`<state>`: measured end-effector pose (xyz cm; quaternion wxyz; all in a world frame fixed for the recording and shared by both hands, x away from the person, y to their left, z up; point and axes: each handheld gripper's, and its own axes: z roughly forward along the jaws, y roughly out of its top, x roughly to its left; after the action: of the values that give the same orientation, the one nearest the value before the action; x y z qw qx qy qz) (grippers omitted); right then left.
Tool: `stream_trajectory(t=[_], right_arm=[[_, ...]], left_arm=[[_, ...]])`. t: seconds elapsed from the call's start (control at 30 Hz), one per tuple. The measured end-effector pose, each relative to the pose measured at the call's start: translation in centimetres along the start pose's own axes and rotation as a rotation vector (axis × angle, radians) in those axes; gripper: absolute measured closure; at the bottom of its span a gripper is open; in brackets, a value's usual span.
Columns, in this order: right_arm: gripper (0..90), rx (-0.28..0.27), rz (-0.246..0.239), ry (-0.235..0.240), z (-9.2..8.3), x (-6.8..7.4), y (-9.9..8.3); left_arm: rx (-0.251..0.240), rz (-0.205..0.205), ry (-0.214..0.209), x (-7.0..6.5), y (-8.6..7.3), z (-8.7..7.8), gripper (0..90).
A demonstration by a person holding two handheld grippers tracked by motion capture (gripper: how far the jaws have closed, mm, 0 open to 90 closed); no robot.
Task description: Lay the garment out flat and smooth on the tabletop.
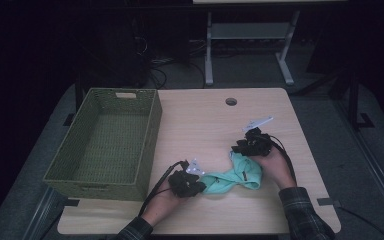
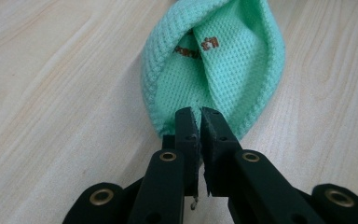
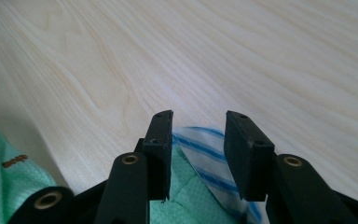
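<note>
A mint-green knitted garment (image 1: 237, 175) lies crumpled on the wooden table (image 1: 205, 120) near its front edge, between my two grippers. My left gripper (image 1: 199, 184) is at the cloth's left end. In the left gripper view its jaws (image 2: 199, 114) are shut on the garment's edge (image 2: 223, 70), which bears a small brown mark. My right gripper (image 1: 238, 149) hovers at the cloth's far right end. In the right gripper view it (image 3: 199, 122) stands open, with a white, blue-striped piece of fabric (image 3: 209, 156) below the gap and green cloth (image 3: 9, 186) at the left.
An empty green woven basket (image 1: 152, 131) stands on the left part of the table. A round cable hole (image 1: 231, 101) sits near the far edge. Beyond the table, a metal frame (image 1: 209, 50) and cables stand on the dark floor.
</note>
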<state>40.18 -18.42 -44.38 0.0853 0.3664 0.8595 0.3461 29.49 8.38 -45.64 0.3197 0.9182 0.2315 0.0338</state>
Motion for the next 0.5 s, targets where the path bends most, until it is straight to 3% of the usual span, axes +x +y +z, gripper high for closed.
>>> stream_trajectory(t=[0.17,0.23,0.33,0.5], right_arm=[[64.0,0.052,-0.023,-0.019,1.3,0.3,-0.2],[72.6,0.067,-0.029,-0.025,1.7,0.4,-0.3],[80.0,0.058,-0.036,-0.039,1.8,0.6,-0.5],[82.4,0.056,-0.052,-0.077,1.5,0.8,-0.4]], left_arm=[[-0.004,-0.007,-0.004,0.1,0.0,0.0,85.2],[-0.004,-0.007,-0.004,0.0,0.0,0.0,85.2],[-0.004,-0.008,-0.005,0.1,0.0,0.0,85.2],[-0.007,-0.017,-0.009,0.1,-0.1,0.0,85.3]])
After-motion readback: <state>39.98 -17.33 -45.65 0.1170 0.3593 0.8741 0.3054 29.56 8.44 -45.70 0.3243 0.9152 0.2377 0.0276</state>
